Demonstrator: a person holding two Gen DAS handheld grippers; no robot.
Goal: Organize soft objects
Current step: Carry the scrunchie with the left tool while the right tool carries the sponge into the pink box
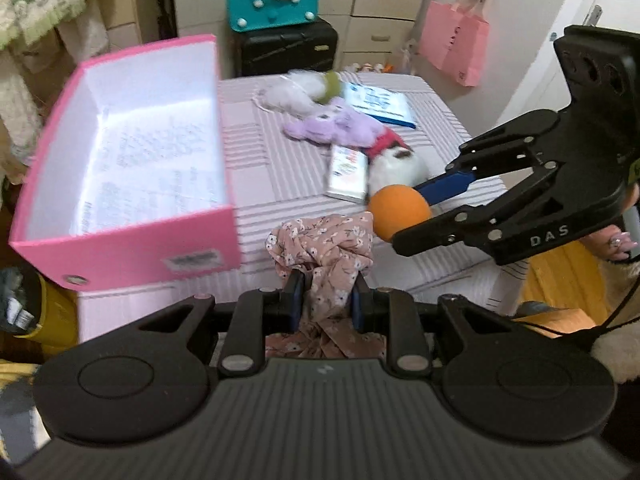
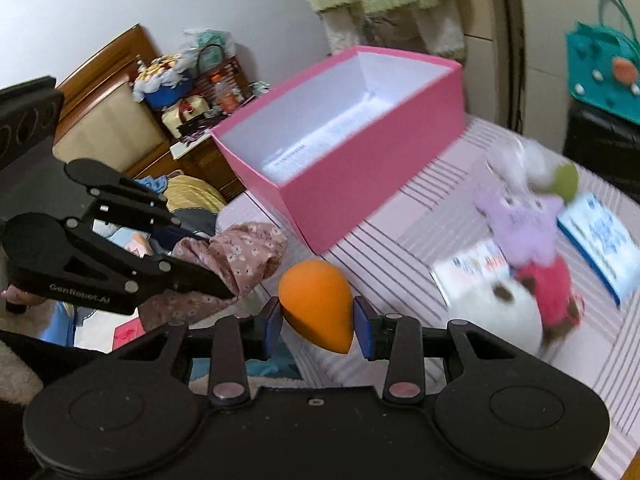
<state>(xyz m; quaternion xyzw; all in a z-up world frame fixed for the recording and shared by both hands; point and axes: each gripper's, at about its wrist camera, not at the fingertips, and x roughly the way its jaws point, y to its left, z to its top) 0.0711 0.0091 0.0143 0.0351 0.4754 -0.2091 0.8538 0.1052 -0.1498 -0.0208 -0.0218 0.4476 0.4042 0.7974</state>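
Box [image 1: 132, 184] left on bed [image 1: 280, 160]; plush toys [image 1: 340, 128] right.

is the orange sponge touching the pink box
Apart. The right wrist view shows the orange sponge clamped in the right hand-held gripper, striped bedcover visible between it and the pink box.

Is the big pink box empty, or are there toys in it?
Empty of toys: the big pink cardboard box shows only its white printed floor; its near corner is hidden in both views.
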